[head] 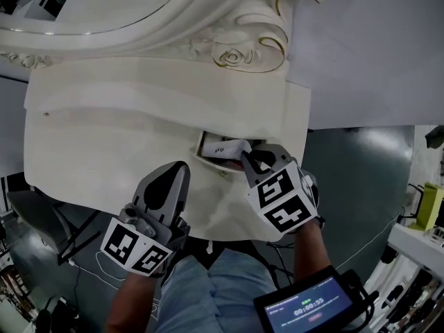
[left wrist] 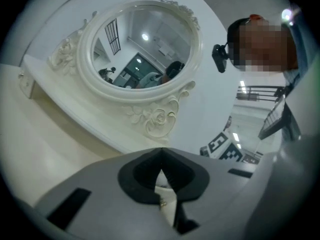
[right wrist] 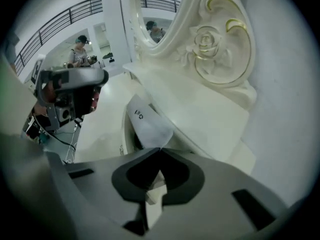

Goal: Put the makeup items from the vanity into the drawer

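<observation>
A white makeup tube point(head: 232, 146) lies in the part-open drawer point(head: 211, 162) under the cream vanity top point(head: 125, 137). My right gripper point(head: 245, 159) is shut, with its tips at the drawer mouth right by the tube's flat end. In the right gripper view the tube point(right wrist: 147, 120) lies just beyond the right gripper point(right wrist: 160, 150), and nothing shows between the closed jaws. My left gripper point(head: 183, 168) hovers over the vanity's front edge, left of the drawer. It is shut and empty, as the left gripper view point(left wrist: 161, 153) also shows.
The oval mirror with its carved rose frame point(head: 244, 50) stands at the back of the vanity. A dark screen device point(head: 309, 302) hangs near my knees. Grey floor point(head: 361, 186) lies to the right, with cables and equipment around the edges.
</observation>
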Available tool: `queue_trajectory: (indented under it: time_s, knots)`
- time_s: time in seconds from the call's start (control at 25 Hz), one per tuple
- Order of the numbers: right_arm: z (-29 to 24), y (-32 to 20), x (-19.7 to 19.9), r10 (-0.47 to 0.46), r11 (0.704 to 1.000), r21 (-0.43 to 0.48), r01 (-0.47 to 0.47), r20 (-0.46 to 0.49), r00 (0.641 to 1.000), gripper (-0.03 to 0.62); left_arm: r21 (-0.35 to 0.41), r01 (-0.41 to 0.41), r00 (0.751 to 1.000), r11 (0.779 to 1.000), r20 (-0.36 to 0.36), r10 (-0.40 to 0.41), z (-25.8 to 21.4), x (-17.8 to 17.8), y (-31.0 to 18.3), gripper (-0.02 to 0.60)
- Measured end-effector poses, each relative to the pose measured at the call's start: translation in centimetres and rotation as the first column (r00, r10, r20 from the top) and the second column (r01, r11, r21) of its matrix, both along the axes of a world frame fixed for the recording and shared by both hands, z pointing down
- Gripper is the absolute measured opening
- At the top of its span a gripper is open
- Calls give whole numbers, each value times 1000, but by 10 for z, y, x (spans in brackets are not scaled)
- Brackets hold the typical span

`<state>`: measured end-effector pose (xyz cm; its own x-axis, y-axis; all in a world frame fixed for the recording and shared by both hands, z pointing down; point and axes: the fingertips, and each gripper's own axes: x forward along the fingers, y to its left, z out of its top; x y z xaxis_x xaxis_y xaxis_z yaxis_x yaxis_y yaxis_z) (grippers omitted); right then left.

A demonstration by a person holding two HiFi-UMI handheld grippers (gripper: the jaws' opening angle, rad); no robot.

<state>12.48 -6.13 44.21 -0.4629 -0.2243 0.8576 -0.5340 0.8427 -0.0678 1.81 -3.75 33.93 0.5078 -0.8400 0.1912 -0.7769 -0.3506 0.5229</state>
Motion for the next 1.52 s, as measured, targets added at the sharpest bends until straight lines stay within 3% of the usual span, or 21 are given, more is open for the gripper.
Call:
queue_trajectory:
  time_s: [0.16, 0.32, 0.44, 0.56, 0.68, 0.72, 0.8, 0.84, 0.96, 1.24, 1.44, 1.52]
  knots:
    - [7, 3, -6, -57, 998, -41, 54, -72, 996, 2, 22, -96, 984, 995, -152, 98, -21, 33, -3, 2]
    - [7, 4, -6, -72, 996, -48, 69, -76, 994, 3, -89, -73, 956, 993, -289, 44, -3, 50, -23, 2]
    - [4, 4, -6, -70, 997, -27, 69, -55, 996, 3, -176, -46, 967, 983, -256, 0, 18, 56, -35, 14]
    - [-3, 4, -5, -67, 998, 11, 67, -20, 998, 11, -231, -28, 976, 973, -217, -23, 32, 60, -41, 80]
    - [-14, 3, 3, -37, 999, 25, 36, 29, 999, 126, -256, -9, 980, 967, -195, -42, 41, 61, -44, 79]
    - [-20, 2, 7, -35, 998, 48, 33, 37, 999, 135, -258, -6, 980, 966, -192, -45, 43, 61, -45, 74]
    - [-36, 1, 10, -81, 986, 152, 74, 42, 996, 99, -259, -4, 982, 966, -181, -44, 43, 61, -47, 70]
    - [-46, 4, 8, -129, 970, 214, 117, 44, 991, 6, -260, -4, 983, 966, -177, -44, 44, 61, -48, 67]
    - [-60, 18, -11, -242, 933, 291, 213, 66, 968, 3, -265, 4, 983, 964, -178, -53, 45, 60, -49, 61]
    - [-18, 3, -27, -258, 906, 311, 287, -132, 957, 3, -275, 39, 973, 961, -208, -99, 41, 44, -44, 41]
    - [-1, -2, -24, -229, 926, 252, 281, -218, 949, 2, -189, 30, 994, 981, -98, -49, 26, 28, -38, 32]
    - [5, -2, -22, -204, 945, 204, 255, -239, 949, 2, -188, 13, 995, 982, -91, -31, 27, 29, -37, 31]
